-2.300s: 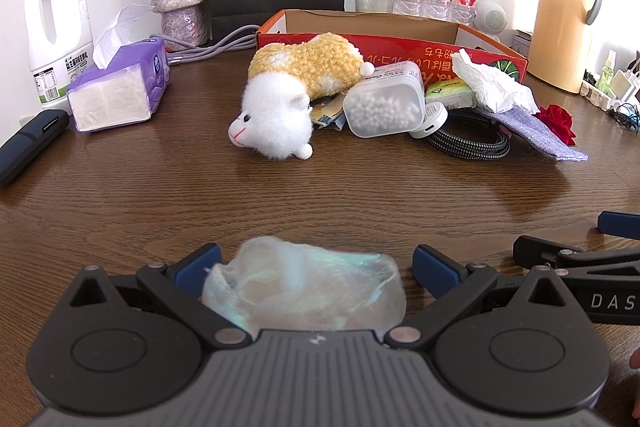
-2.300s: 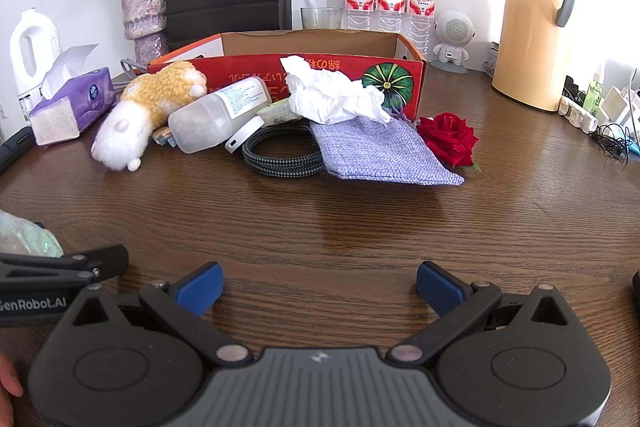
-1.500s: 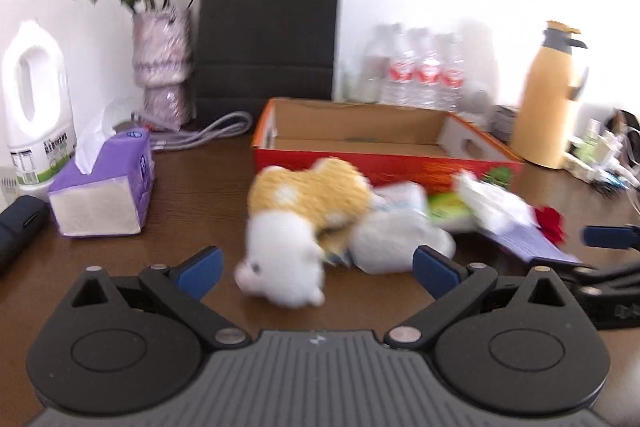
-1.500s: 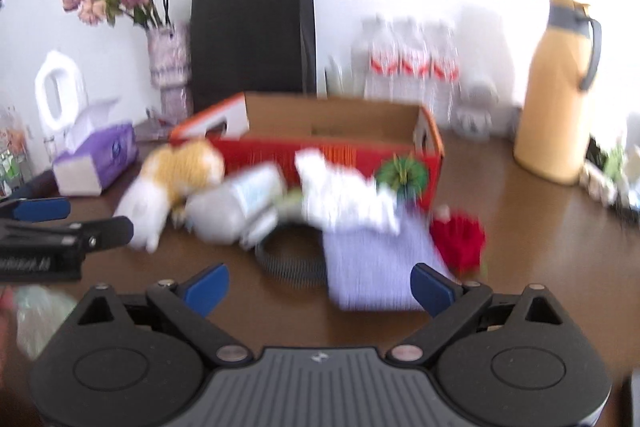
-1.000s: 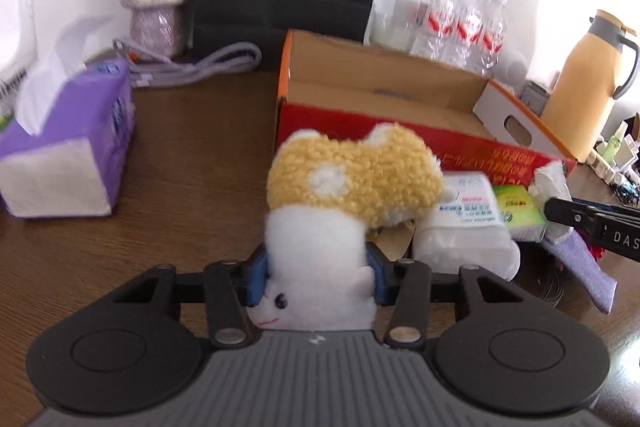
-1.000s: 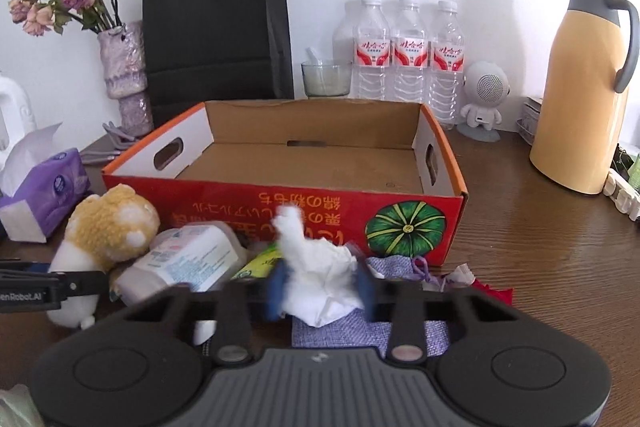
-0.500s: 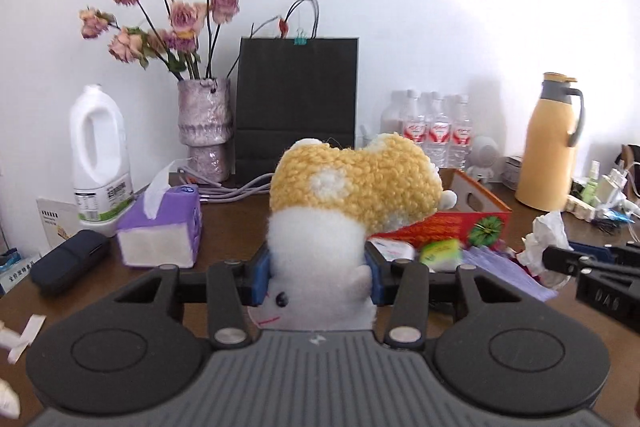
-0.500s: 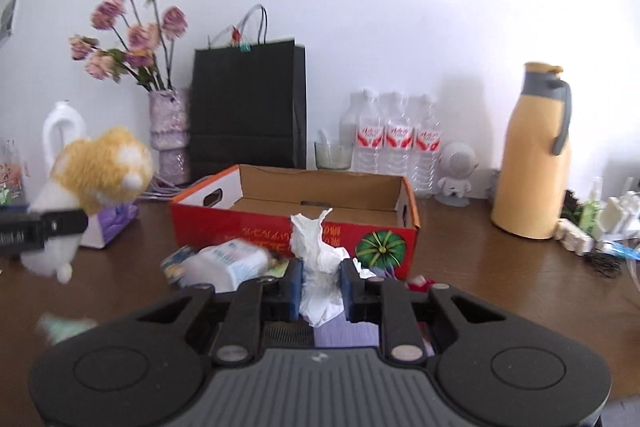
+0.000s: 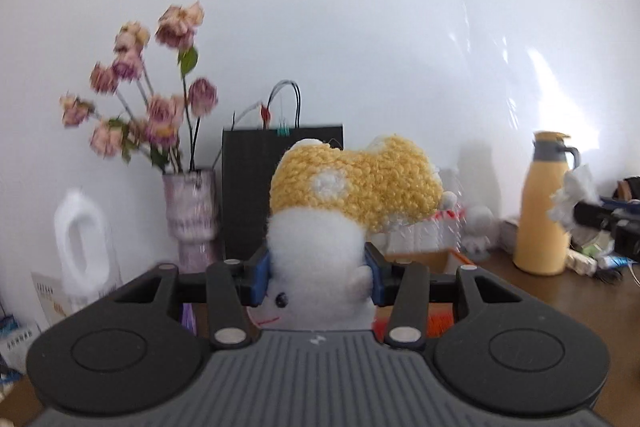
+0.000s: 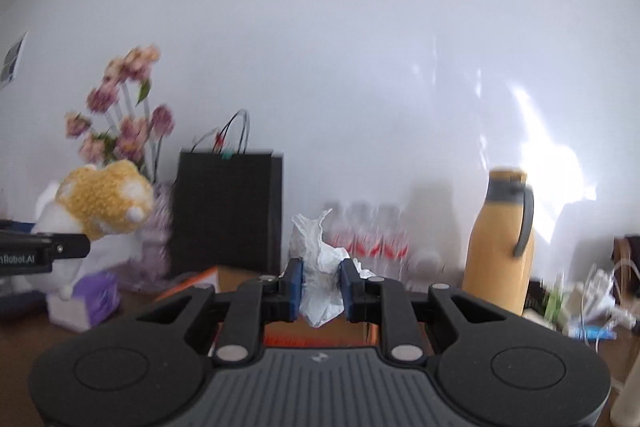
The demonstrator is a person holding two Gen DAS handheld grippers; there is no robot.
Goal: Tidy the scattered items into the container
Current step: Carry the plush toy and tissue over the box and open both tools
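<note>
My left gripper (image 9: 318, 277) is shut on the white head of a yellow-and-white plush toy (image 9: 352, 187) and holds it high in the air. The toy also shows at the left of the right wrist view (image 10: 100, 203). My right gripper (image 10: 320, 291) is shut on a crumpled white tissue (image 10: 316, 259), also lifted; it shows at the right edge of the left wrist view (image 9: 572, 199). The orange cardboard box (image 10: 200, 281) lies low behind both grippers, mostly hidden; one corner shows in the left wrist view (image 9: 440, 255).
A vase of dried roses (image 9: 188, 211), a black paper bag (image 10: 228, 215), water bottles (image 10: 368, 231), a yellow thermos jug (image 10: 500, 243), a white jug (image 9: 80, 239) and a purple tissue pack (image 10: 88, 299) stand along the back. Small clutter (image 10: 592, 303) lies at the right.
Both grippers have risen further and tilted up with their loads, so the view now shows mostly wall. The table items and the box have dropped below the frame.
</note>
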